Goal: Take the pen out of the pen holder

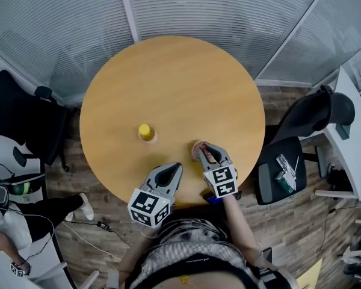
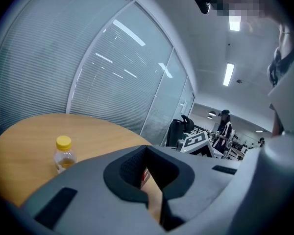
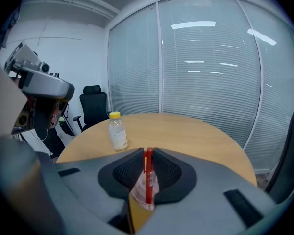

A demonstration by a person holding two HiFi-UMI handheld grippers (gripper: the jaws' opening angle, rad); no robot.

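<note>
A red pen (image 3: 148, 176) stands upright in a small clear pen holder (image 3: 143, 194) with print on it. My right gripper (image 3: 148, 152) is shut on the pen near its top. In the head view, the pen holder (image 1: 197, 151) sits near the front right edge of the round wooden table (image 1: 186, 83), with the right gripper (image 1: 204, 147) over it. My left gripper (image 1: 177, 166) hovers at the table's front edge, left of the holder, shut and empty. Through its notch in the left gripper view (image 2: 146, 148) only a sliver of the holder (image 2: 145, 176) shows.
A small bottle with a yellow cap (image 1: 146, 132) stands near the table's middle, left of the holder. Black office chairs stand to the right (image 1: 292, 164) and left (image 1: 24, 122) of the table. Glass walls with blinds (image 1: 186, 8) run behind it.
</note>
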